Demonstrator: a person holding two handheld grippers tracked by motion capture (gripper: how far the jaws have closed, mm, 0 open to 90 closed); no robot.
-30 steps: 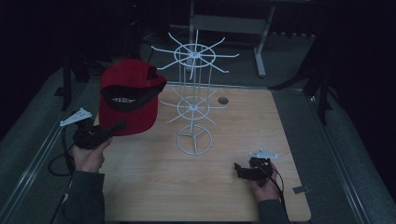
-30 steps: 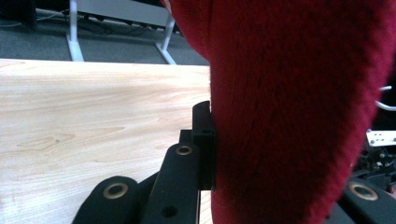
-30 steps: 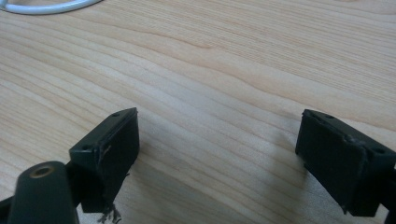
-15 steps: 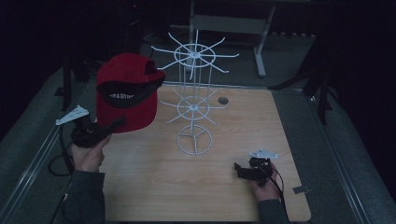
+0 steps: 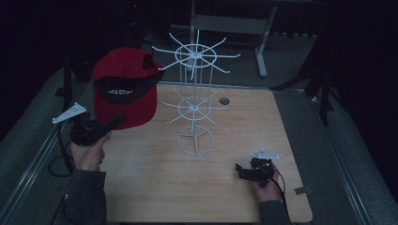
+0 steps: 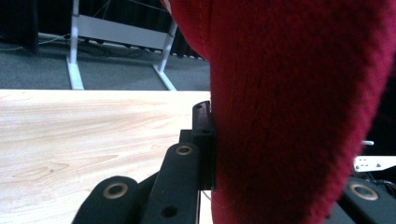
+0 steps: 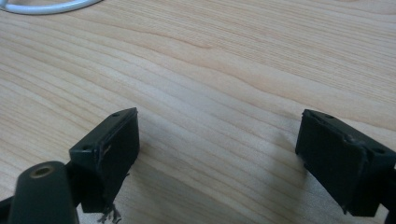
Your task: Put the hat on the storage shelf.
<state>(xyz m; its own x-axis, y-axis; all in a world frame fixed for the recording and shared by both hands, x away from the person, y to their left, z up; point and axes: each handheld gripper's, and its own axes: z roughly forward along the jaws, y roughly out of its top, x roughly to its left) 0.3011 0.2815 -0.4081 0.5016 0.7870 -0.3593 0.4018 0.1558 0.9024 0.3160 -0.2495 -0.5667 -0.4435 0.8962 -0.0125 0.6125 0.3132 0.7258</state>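
the red cap (image 5: 124,86) hangs in the air above the left edge of the table (image 5: 141,187), its brim pointing down and its dark inner opening with a white-lettered band turned toward the high view. it sits just left of the white wire rack (image 5: 195,101), its crown level with the rack's upper ring of hooks and close beside the nearest prongs; whether the fabric touches a prong i cannot tell. the left gripper (image 5: 110,124) has the cap's brim clamped between its jaws; in the left gripper view the red cloth (image 6: 299,112) presses against the inner face of one black jaw, with the pale wood of the table beyond.

judging by this, the step in hand is carrying the cap to the rack in order to hang it on a hook of the upper tier. the next move calls for bringing the cap's opening or back strap over a free prong, tilting the hand so the prong slips inside, then lowering until the hook bears the weight, and only then letting the jaws part. the thin rack may tip or spin if pushed sideways, so the approach should be gentle.

the right gripper (image 5: 246,171) rests low on the table near the front right, well apart from the rack's round base. its jaws stand wide apart with nothing between them, only bare wood (image 7: 233,60) ahead.
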